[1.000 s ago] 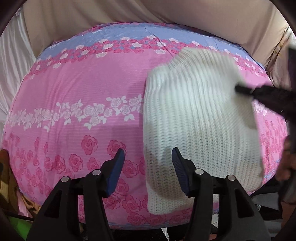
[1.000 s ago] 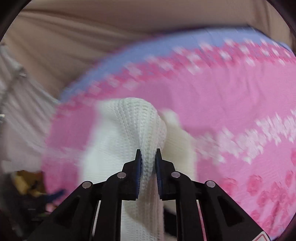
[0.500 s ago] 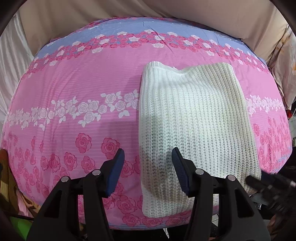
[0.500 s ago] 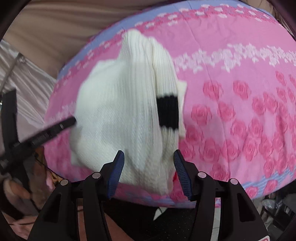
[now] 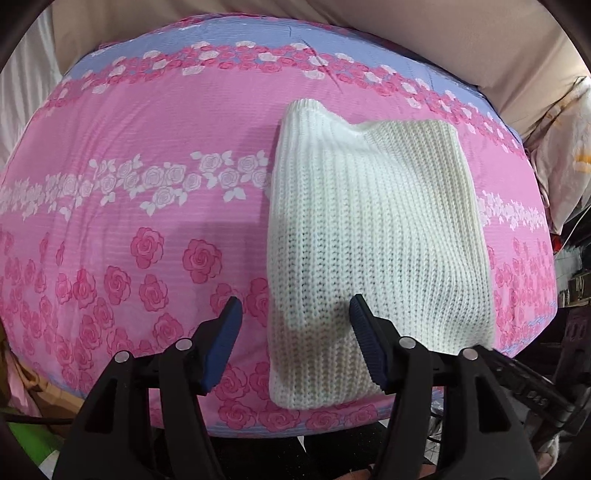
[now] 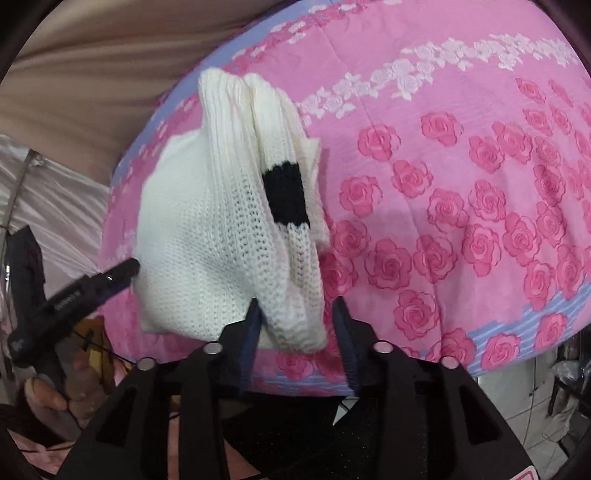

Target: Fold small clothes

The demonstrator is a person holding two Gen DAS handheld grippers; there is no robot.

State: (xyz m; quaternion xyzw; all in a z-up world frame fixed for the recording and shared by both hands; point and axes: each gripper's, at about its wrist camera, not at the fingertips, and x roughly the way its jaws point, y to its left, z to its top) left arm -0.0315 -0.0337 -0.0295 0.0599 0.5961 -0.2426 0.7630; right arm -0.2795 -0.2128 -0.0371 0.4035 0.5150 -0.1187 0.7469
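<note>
A white knit garment (image 5: 373, 243) lies folded on the pink rose-print bed cover (image 5: 147, 206), near its front edge. In the right wrist view the garment (image 6: 207, 229) shows a black stripe (image 6: 286, 195) on a folded sleeve. My left gripper (image 5: 295, 332) is open, its jaws straddling the garment's near left corner from just above. My right gripper (image 6: 297, 325) is open, its jaws on either side of the sleeve's near end without pinching it. The left gripper's black finger (image 6: 92, 284) shows at the garment's left edge in the right wrist view.
The cover has a blue band at its far edge (image 5: 258, 33) and front edge (image 6: 517, 328). Beige curtain (image 5: 406, 22) hangs behind the bed. A pale cloth (image 5: 565, 155) lies at the right. Clutter and floor (image 6: 535, 398) sit below the front edge.
My right gripper let go of the garment, opened, and drew back to the bed's front edge. The garment dropped flat and folded. My left gripper stayed open and moved slightly closer.
</note>
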